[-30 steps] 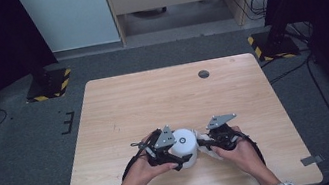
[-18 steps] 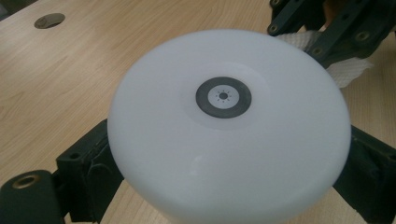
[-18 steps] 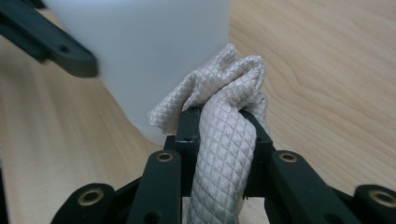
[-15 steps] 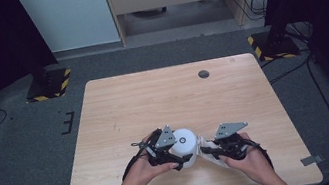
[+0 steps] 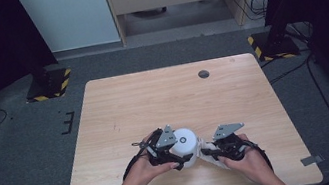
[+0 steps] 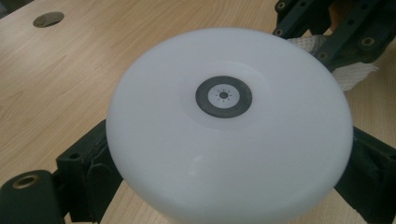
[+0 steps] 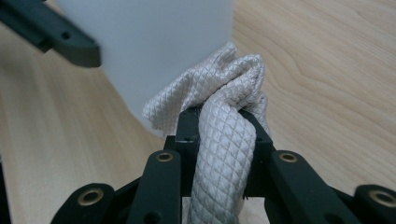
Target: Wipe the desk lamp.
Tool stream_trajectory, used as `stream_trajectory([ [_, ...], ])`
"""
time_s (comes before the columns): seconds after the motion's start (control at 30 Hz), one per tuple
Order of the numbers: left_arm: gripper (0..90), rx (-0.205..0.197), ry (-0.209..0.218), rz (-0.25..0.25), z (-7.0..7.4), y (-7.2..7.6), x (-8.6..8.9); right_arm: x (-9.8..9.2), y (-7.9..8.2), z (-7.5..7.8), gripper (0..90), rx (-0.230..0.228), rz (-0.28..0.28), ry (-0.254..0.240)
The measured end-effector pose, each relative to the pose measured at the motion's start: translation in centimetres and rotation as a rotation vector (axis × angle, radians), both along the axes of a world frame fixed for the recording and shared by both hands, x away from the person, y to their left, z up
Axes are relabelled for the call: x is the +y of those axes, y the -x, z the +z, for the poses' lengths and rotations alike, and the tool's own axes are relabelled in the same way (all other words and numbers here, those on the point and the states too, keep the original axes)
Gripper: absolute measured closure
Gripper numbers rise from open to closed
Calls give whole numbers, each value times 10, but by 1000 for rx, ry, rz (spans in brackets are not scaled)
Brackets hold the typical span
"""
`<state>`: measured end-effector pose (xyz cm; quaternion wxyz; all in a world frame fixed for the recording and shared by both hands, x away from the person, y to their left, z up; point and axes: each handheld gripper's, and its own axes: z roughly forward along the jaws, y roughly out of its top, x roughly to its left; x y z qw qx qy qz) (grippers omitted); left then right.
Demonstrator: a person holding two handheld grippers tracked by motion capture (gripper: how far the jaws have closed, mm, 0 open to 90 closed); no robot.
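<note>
Left gripper (image 5: 179,157): jaws clamp the white container (image 5: 183,142), lower centre of the high view, on the tabletop (image 5: 153,99). Right gripper (image 7: 219,122): jaws closed on quilted cloth (image 7: 224,140), pressed against the container wall.

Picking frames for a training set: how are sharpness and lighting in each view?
High view: table evenly lit, surroundings dark. Left gripper view: white container bright and nearly featureless, its near edge soft. Right gripper view: cloth weave crisp between the jaws, container behind it blurred.
</note>
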<state>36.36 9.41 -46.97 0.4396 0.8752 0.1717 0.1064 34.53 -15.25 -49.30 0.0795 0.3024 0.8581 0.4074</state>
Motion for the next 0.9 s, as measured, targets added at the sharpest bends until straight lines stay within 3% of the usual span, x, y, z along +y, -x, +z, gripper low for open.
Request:
stream_trajectory([
  [0.07,71,1,0,-1,0,0,0,-2,4,3,734,-7,7,-12],
  [0.3,71,1,-8,0,0,0,0,-10,7,26,734,-100,-22,-159],
  [0.37,71,-1,-15,-1,0,0,-1,-8,5,23,733,-98,-19,-144],
  [0.57,71,1,-11,0,0,0,-1,-1,-2,3,733,-28,-5,-47],
  [0.67,71,1,-11,-2,0,-1,0,-3,4,2,734,-19,17,-39],
  [0.73,71,6,-7,-2,0,-1,-1,-4,9,9,734,-41,27,-61],
  [0.9,71,5,-10,-5,0,-1,-1,-9,5,27,734,-108,-15,-180],
])
